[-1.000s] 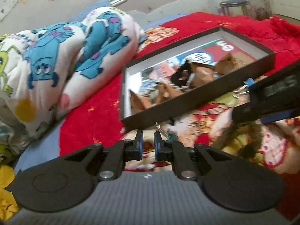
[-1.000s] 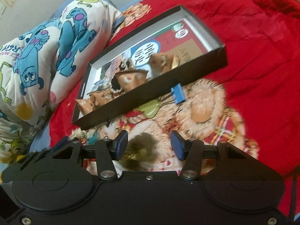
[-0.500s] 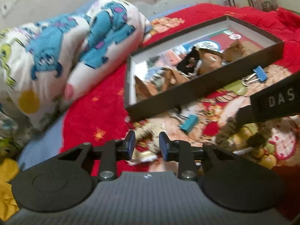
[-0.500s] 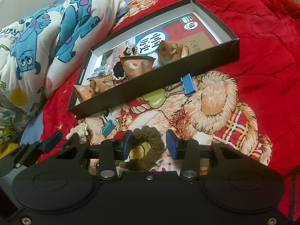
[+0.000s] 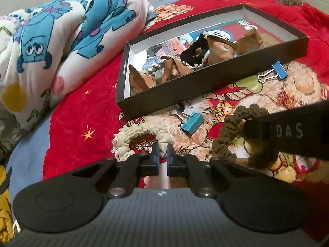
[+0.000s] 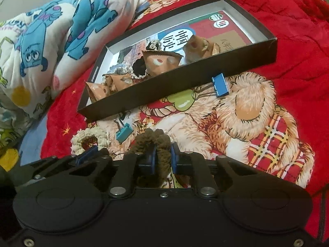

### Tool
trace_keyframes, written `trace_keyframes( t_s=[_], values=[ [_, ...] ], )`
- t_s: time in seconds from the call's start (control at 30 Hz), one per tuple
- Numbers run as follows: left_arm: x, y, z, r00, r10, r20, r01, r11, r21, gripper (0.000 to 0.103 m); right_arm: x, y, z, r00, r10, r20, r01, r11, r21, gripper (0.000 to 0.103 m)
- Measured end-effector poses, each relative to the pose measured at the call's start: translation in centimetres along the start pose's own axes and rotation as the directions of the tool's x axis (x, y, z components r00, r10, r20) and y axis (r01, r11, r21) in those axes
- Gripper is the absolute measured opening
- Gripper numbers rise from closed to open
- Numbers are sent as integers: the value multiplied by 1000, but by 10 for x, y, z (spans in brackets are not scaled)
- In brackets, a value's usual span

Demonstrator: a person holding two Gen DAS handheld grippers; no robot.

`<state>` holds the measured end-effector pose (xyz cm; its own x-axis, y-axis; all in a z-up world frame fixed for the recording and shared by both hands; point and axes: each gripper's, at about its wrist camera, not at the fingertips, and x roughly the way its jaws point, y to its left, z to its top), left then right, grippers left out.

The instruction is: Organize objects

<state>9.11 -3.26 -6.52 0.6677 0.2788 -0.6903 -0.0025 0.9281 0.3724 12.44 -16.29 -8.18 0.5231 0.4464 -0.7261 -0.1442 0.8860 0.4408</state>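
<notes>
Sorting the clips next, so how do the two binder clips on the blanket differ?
The teal binder clip is lighter in colour and lies nearer the grippers, beside the cream scrunchie. The blue binder clip is darker and lies against the black box wall. Both lie outside the box, with wire handles.

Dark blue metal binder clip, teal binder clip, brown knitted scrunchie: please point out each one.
Dark blue metal binder clip (image 6: 220,84), right wrist view, blue body.
Teal binder clip (image 5: 192,122), left wrist view, teal body.
Brown knitted scrunchie (image 6: 153,137), right wrist view, top loop.
</notes>
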Motion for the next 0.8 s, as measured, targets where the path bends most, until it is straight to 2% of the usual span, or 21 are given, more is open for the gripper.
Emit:
trace_keyframes(
  t_s=[0.33,0.57,0.8],
  values=[
    [-4,6,4,1000,6,12,-6,998,-62,8,-1,5,5,999,36,22,-36,999,13,11],
    [-2,24,6,1000,-29,0,29,985,-168,8,0,26,9,996,63,57,-60,997,-50,11],
    [-7,31,8,999,-51,17,53,976,-210,8,-7,28,12,990,109,87,-106,994,-34,11]
  ],
)
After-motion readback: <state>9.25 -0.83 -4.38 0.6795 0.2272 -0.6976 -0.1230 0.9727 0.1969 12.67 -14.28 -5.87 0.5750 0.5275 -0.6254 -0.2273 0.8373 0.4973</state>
